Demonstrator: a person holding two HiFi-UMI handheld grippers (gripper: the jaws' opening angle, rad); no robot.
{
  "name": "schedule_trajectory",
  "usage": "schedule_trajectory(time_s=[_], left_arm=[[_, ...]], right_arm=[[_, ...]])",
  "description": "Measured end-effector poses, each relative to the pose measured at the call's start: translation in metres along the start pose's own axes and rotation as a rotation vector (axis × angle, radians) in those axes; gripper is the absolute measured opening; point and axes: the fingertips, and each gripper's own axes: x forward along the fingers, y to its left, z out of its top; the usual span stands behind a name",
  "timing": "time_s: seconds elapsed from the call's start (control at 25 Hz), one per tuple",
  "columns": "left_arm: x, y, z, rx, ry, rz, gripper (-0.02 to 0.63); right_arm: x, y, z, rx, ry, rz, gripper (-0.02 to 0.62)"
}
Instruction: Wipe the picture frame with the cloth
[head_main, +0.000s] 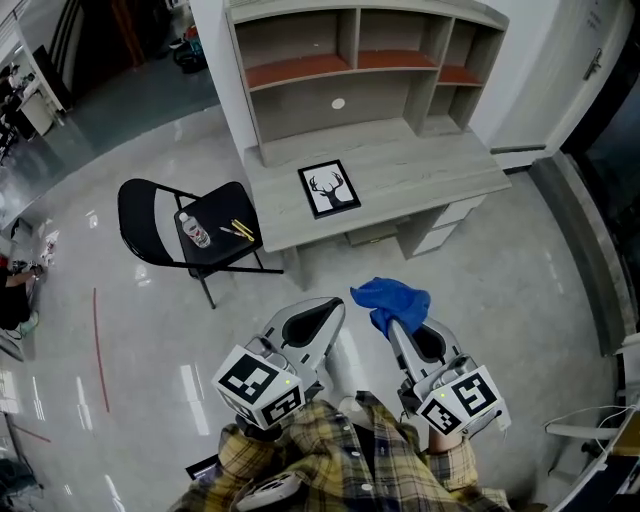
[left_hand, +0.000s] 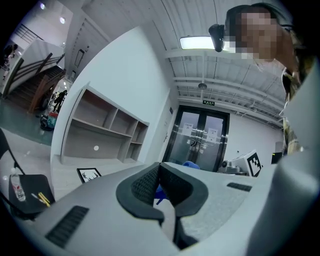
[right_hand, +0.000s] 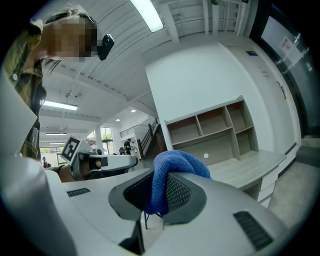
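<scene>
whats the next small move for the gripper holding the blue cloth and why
Probably carry the right gripper forward toward the desk. It is shut on the blue cloth, but the picture frame lies flat there, well ahead and not yet reached.

Worn: yellow, black and grey plaid shirt (head_main: 290, 455), sleeves down to the rear of each tool. Smooth pale-grey plastic shell on left gripper (head_main: 336, 305) and right gripper (head_main: 397, 328). Black ribbed pads (left_hand: 145, 182) lining the jaws, dark slotted strips along the flanks. At each rear end, white cube (head_main: 262, 385) with black square markers.
</scene>
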Motion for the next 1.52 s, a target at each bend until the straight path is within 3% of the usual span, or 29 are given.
schedule_trajectory(time_s=[0.36,0.76,1.0,1.52], left_arm=[[0.032,0.104,0.027,-0.028,0.006,-0.067,0.006],[0.049,0.131,0.022,-0.075,0.029,-0.072,0.006],[0.097,0.183,0.034,-0.099,0.034,-0.014,0.006],[0.220,0.253,0.086,-0.092,-0.053,0.209,0.006]], right_arm=[[0.106,-0.025,0.010,-0.002,0.002,-0.052,0.052],[0.126,-0.040,-0.002,0.039,0.069,-0.062,0.052],[0.177,-0.099,0.006,0.070,0.094,-0.041,0.052],[0.268,-0.242,0.067,0.040,0.118,0.156,0.052]])
